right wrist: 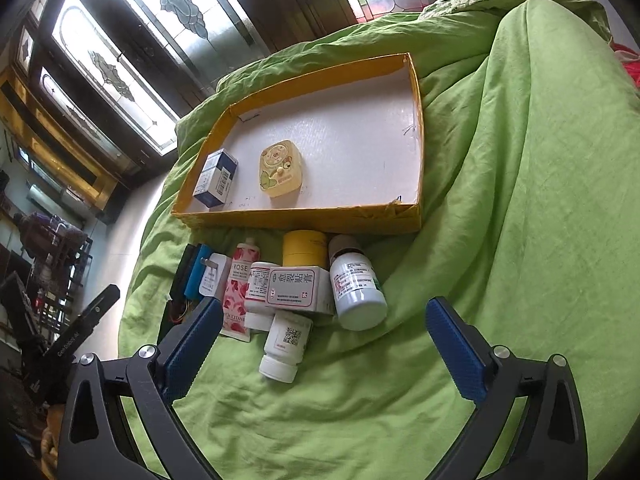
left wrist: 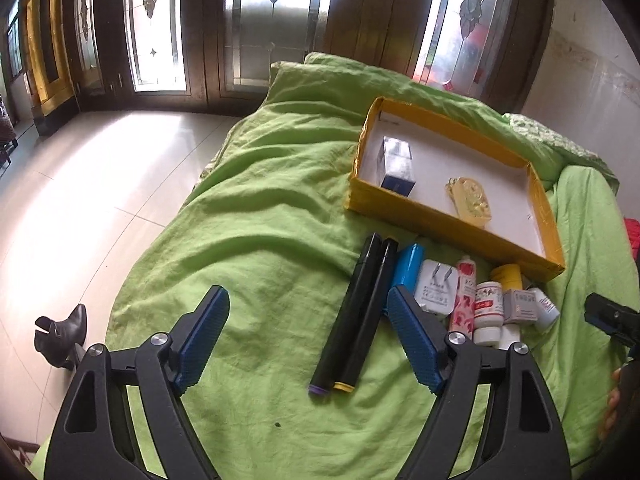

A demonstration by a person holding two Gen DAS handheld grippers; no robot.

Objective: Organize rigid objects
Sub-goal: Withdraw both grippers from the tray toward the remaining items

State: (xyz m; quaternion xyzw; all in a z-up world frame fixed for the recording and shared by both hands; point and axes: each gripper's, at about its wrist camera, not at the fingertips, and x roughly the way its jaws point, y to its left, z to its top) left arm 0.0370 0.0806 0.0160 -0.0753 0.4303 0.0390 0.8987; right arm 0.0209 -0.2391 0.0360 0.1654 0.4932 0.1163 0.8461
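Green bedding (right wrist: 520, 200) covers the bed, and on it sits a shallow yellow box (right wrist: 304, 222) with a white floor. Inside the box, a small blue-and-white carton (right wrist: 216, 178) stands near the left wall, and a yellow case (right wrist: 280, 170) lies flat just beside it; the rest of the floor is bare.

In front of the box, on the bedding, a cluster of things lies close together: two black markers (left wrist: 352, 316) side by side, a blue block (left wrist: 408, 270), a white plug (left wrist: 436, 286), a rose-printed tube (right wrist: 238, 286), a grey carton (right wrist: 298, 288) resting over small white bottles (right wrist: 284, 346), a yellow tub (right wrist: 306, 248) touching the box wall, and a larger white bottle (right wrist: 356, 286) on its side.

Left tongs (left wrist: 308, 338) hang wide open above the markers, nothing between the pads. Right tongs (right wrist: 324, 354) are likewise spread wide, empty, with the nearest small bottle just ahead of them. A black boot (left wrist: 64, 334) stands on the tiled floor (left wrist: 100, 184) beside the bed.
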